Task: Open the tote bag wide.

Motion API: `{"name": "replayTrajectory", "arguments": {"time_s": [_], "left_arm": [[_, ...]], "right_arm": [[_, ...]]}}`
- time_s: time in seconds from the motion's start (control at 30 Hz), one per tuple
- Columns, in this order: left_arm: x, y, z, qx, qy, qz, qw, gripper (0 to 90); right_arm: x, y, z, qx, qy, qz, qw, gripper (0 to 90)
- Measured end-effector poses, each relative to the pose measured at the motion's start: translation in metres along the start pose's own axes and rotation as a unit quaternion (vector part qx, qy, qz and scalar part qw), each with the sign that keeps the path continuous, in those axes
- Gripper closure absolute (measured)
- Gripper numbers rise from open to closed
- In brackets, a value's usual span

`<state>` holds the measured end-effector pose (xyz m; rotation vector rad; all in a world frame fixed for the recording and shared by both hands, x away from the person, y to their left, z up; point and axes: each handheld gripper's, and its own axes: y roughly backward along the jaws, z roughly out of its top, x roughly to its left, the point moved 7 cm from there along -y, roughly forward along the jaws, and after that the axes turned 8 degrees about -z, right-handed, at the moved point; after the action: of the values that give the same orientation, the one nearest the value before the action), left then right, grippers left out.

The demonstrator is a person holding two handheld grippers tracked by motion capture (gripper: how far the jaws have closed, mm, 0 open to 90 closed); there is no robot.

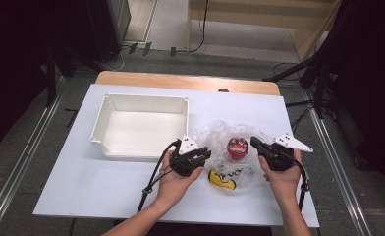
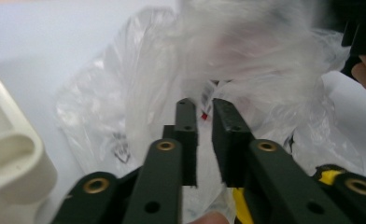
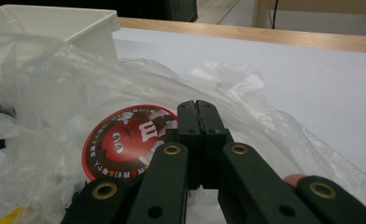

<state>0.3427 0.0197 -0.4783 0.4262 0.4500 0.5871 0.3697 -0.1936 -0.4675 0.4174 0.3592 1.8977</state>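
A crumpled clear plastic bag (image 1: 220, 132) lies right of centre on the white table. Inside it are a round red container (image 1: 237, 146) with a printed lid (image 3: 120, 140) and a yellow and black packet (image 1: 222, 178). My left gripper (image 1: 207, 155) is at the bag's left edge. In the left gripper view its jaws (image 2: 200, 105) stand nearly together, with bag film (image 2: 139, 84) bunched between them. My right gripper (image 1: 254, 142) is at the bag's right edge. Its jaws (image 3: 199, 105) are pressed tight together on the film (image 3: 55, 79), just beside the red lid.
An empty white plastic tray (image 1: 146, 97) stands left of the bag, its corner close to my left gripper (image 2: 8, 158). The white table top (image 1: 107, 182) spreads out in front of the tray. A wooden edge (image 1: 180, 81) runs along the far side.
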Motion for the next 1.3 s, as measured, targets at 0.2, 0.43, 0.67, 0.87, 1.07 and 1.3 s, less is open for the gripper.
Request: {"name": "replayTrajectory", "arguments": {"time_s": [0.2,0.43,0.67,0.87,1.07,1.3], "left_arm": [[0.010,-0.015,-0.021,0.051,0.000,0.007,0.9987,90.0],[0.007,-0.023,-0.033,0.079,-0.030,0.025,0.9961,90.0],[-0.002,-0.002,-0.010,0.024,-0.016,-0.002,0.9996,65.6],[-0.010,0.028,0.021,-0.032,-0.019,-0.014,0.9992,54.8],[-0.006,0.046,0.038,-0.046,-0.011,-0.023,0.9986,47.5],[-0.004,0.052,0.047,-0.085,0.004,-0.026,0.9960,39.2]], "right_arm": [[-0.012,-0.012,-0.007,0.014,-0.020,-0.016,0.9996,90.0],[-0.014,-0.021,-0.013,0.029,-0.020,-0.019,0.9992,90.0],[-0.014,-0.009,-0.005,0.008,-0.024,-0.012,0.9996,90.0],[-0.017,-0.003,-0.001,-0.002,-0.030,-0.014,0.9995,88.8],[-0.017,-0.001,0.000,-0.006,-0.028,-0.016,0.9995,85.3],[-0.016,0.000,0.002,-0.012,-0.032,-0.018,0.9993,76.1]]}}
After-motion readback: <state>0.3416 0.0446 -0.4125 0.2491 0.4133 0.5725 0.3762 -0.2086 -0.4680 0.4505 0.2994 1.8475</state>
